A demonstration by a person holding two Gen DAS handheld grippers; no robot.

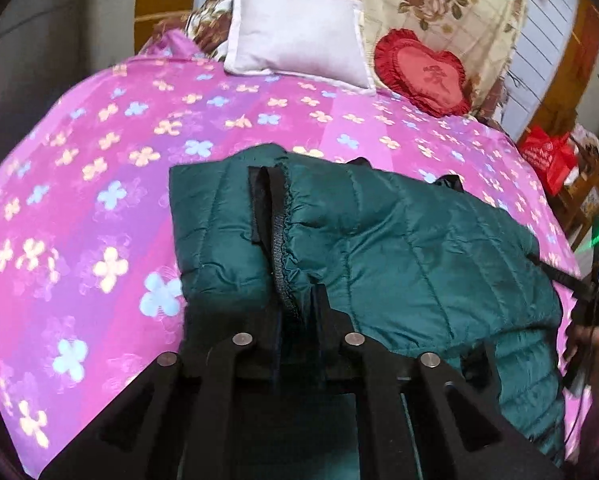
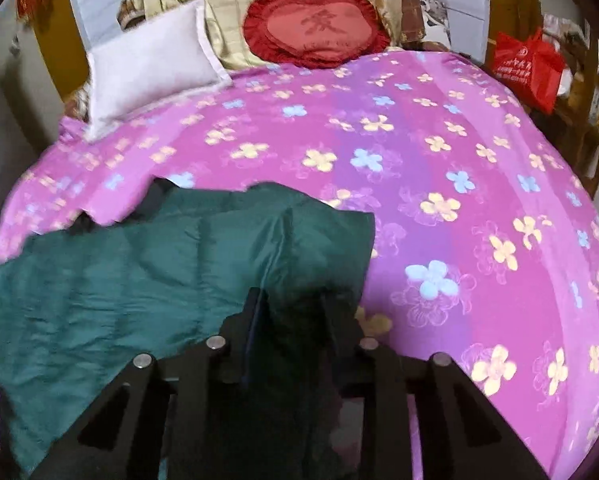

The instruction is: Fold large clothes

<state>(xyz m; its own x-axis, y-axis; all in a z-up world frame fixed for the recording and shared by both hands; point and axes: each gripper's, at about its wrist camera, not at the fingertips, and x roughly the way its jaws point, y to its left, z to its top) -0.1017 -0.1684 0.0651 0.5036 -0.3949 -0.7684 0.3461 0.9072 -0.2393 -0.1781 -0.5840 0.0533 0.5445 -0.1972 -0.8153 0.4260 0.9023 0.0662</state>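
Observation:
A dark green quilted jacket (image 1: 399, 240) lies partly folded on the pink flowered bedspread (image 1: 99, 160). My left gripper (image 1: 297, 304) is shut on the jacket's edge by its black elastic trim, at the near left end. In the right wrist view the jacket (image 2: 139, 272) spreads to the left, and my right gripper (image 2: 293, 300) is shut on its near right corner, held a little above the bedspread (image 2: 459, 200). The right gripper's body and the hand that holds it show at the right edge of the left wrist view (image 1: 595, 312).
A white pillow (image 1: 299, 44) and a red heart-shaped cushion (image 1: 423, 74) lie at the head of the bed against a beige floral blanket (image 1: 439, 0). A red bag (image 2: 527, 68) sits on wooden furniture beyond the bed's right side.

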